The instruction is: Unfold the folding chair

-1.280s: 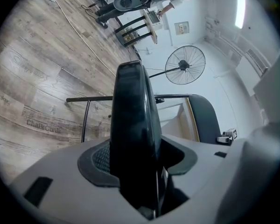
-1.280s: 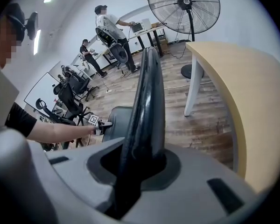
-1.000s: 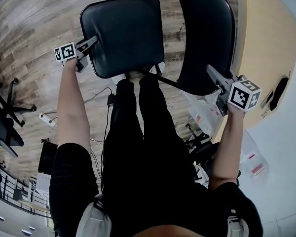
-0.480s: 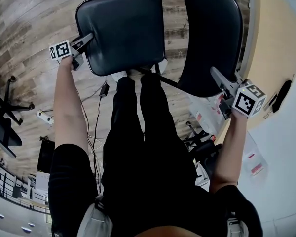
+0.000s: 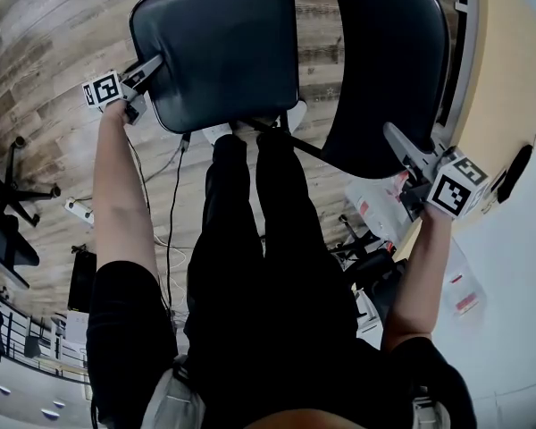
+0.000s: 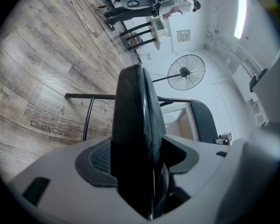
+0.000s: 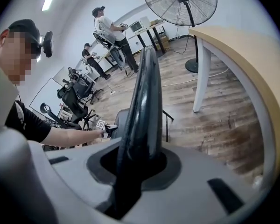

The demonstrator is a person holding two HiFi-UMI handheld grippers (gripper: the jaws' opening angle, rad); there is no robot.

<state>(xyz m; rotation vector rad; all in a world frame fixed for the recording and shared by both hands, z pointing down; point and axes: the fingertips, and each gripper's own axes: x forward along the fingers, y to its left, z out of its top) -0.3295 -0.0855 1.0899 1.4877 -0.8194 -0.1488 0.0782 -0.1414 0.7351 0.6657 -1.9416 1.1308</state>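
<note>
Wood floor point(image 5: 45, 52) is carrying the folding chair point(image 5: 259, 88), nearly open. Left claw point(image 5: 154, 63), jaws just easing apart, is straddling the seat point(image 5: 205, 34) edge; right claw point(image 5: 393, 137) is clamping the backrest point(image 5: 384, 52). Pressing the seat fully flat, backrest steadied, is probably finishing it.

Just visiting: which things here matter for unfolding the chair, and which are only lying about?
In the job: folding chair's black padded seat; its black curved backrest.
Lying about: round pedestal fan; pale wooden table; black office chair; white power strip on the floor.
</note>
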